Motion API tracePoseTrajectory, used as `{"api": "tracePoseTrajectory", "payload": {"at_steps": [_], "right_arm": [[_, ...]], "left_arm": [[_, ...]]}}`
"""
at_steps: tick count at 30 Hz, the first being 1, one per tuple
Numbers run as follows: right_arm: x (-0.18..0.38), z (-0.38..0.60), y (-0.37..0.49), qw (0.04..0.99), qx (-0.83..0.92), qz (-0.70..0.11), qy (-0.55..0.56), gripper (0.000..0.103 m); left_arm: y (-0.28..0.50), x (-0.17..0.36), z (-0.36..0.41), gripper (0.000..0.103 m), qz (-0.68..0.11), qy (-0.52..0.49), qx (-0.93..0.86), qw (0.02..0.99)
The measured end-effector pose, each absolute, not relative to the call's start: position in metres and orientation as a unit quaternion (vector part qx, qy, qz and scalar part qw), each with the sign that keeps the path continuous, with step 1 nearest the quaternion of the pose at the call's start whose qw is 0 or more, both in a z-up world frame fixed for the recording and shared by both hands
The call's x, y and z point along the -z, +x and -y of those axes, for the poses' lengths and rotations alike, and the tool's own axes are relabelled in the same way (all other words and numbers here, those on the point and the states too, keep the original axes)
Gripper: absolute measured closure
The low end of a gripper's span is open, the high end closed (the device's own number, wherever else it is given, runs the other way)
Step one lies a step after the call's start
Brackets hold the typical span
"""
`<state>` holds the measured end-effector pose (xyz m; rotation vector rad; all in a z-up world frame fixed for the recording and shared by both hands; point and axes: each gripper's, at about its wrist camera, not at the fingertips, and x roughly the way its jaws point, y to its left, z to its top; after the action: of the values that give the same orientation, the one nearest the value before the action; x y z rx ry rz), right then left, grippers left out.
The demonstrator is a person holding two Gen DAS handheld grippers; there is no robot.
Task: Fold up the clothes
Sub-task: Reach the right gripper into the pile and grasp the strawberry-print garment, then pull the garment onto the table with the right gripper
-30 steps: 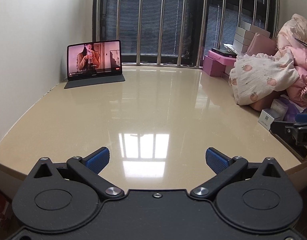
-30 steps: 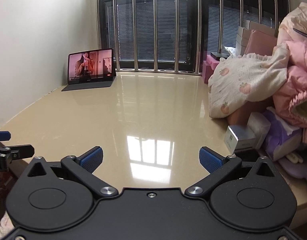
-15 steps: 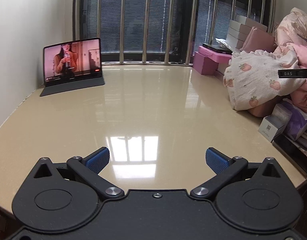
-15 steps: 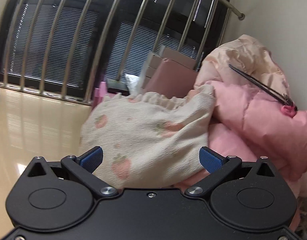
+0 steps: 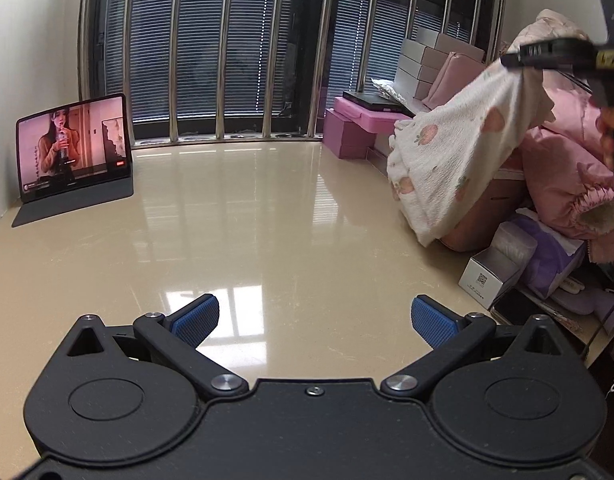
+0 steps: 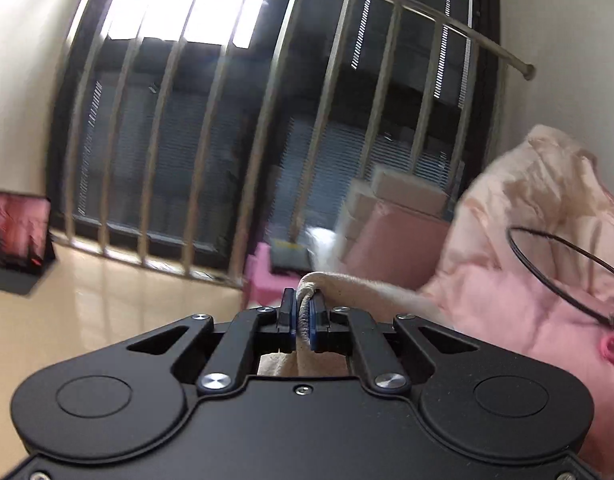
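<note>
A white garment with strawberry print [image 5: 455, 160] hangs at the right of the beige table [image 5: 267, 240], lifted by its top edge. My right gripper [image 6: 303, 318] is shut on a fold of that cloth [image 6: 347, 284], seen up close in the right wrist view. In the left wrist view the right gripper [image 5: 547, 56] appears at the upper right, pinching the garment above the clothes pile. My left gripper [image 5: 313, 320] hovers low over the table's near part, open, with nothing between its blue pads [image 5: 197, 318].
A pile of pink clothes [image 5: 567, 168] fills the right side, with a black cable [image 6: 563, 272] over it. Small boxes [image 5: 491, 276] and purple items lie below the pile. A tablet [image 5: 73, 148] playing video stands at the far left. Pink boxes [image 5: 355, 128] sit by the barred window.
My right gripper swung from the table to the clothes pile, shut on the strawberry garment and lifted its edge. The left gripper drifted across the table, still open.
</note>
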<state>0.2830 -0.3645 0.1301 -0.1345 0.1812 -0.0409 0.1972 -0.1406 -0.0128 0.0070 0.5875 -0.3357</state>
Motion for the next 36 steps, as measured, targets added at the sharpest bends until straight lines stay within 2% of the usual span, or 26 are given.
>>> {"api": "tracePoseTrajectory", "payload": {"at_steps": [6,10,12,15,17,18,19,22,24,27,30,33,34,35,36], "right_arm": [[-0.212,0.299,0.238,0.988,-0.147,-0.010,-0.040,0.103],[-0.244,0.262,0.213,0.979,-0.198,0.018,-0.048,0.103],[-0.244,0.244,0.216,0.974,-0.220,-0.018,-0.055,0.103],[-0.208,0.216,0.232,0.960,-0.241,-0.122,-0.079,0.102],[-0.164,0.200,0.243,0.941,-0.246,-0.206,-0.107,0.086],[-0.141,0.193,0.248,0.928,-0.247,-0.249,-0.122,0.065],[-0.116,0.188,0.252,0.916,-0.243,-0.287,-0.137,0.049],[-0.038,0.187,0.257,0.888,-0.205,-0.373,-0.176,0.047],[-0.002,0.199,0.255,0.885,-0.161,-0.402,-0.172,0.045],[0.028,0.239,0.259,0.897,-0.105,-0.418,-0.095,0.038],[0.047,0.282,0.266,0.896,-0.104,-0.431,0.026,0.036],[0.067,0.306,0.276,0.861,-0.161,-0.455,0.161,0.036],[0.071,0.304,0.276,0.855,-0.178,-0.455,0.175,0.042],[0.072,0.300,0.273,0.850,-0.195,-0.450,0.190,0.053],[0.069,0.295,0.269,0.850,-0.213,-0.437,0.204,0.085]], "left_arm": [[0.185,-0.005,0.114,0.000,-0.265,-0.020,0.139,0.954],[0.167,-0.014,0.083,0.000,-0.253,-0.041,0.122,0.959],[0.156,-0.015,0.067,0.000,-0.249,-0.050,0.110,0.961],[0.141,-0.009,0.045,0.000,-0.256,-0.053,0.082,0.962],[0.134,-0.002,0.034,0.000,-0.268,-0.048,0.068,0.960],[0.131,0.003,0.027,0.000,-0.277,-0.047,0.061,0.958],[0.127,0.007,0.021,0.000,-0.285,-0.048,0.057,0.956],[0.115,0.013,0.005,0.000,-0.292,-0.053,0.053,0.953],[0.105,0.015,-0.003,0.000,-0.290,-0.055,0.047,0.954],[0.093,0.016,-0.012,0.000,-0.288,-0.055,0.039,0.955],[0.084,0.017,-0.010,0.000,-0.291,-0.052,0.044,0.954],[0.083,0.015,-0.005,0.000,-0.289,-0.048,0.051,0.955],[0.082,0.015,-0.003,0.000,-0.288,-0.048,0.054,0.955],[0.082,0.014,-0.002,0.000,-0.288,-0.050,0.056,0.955],[0.082,0.013,-0.001,0.000,-0.288,-0.052,0.058,0.954]]}}
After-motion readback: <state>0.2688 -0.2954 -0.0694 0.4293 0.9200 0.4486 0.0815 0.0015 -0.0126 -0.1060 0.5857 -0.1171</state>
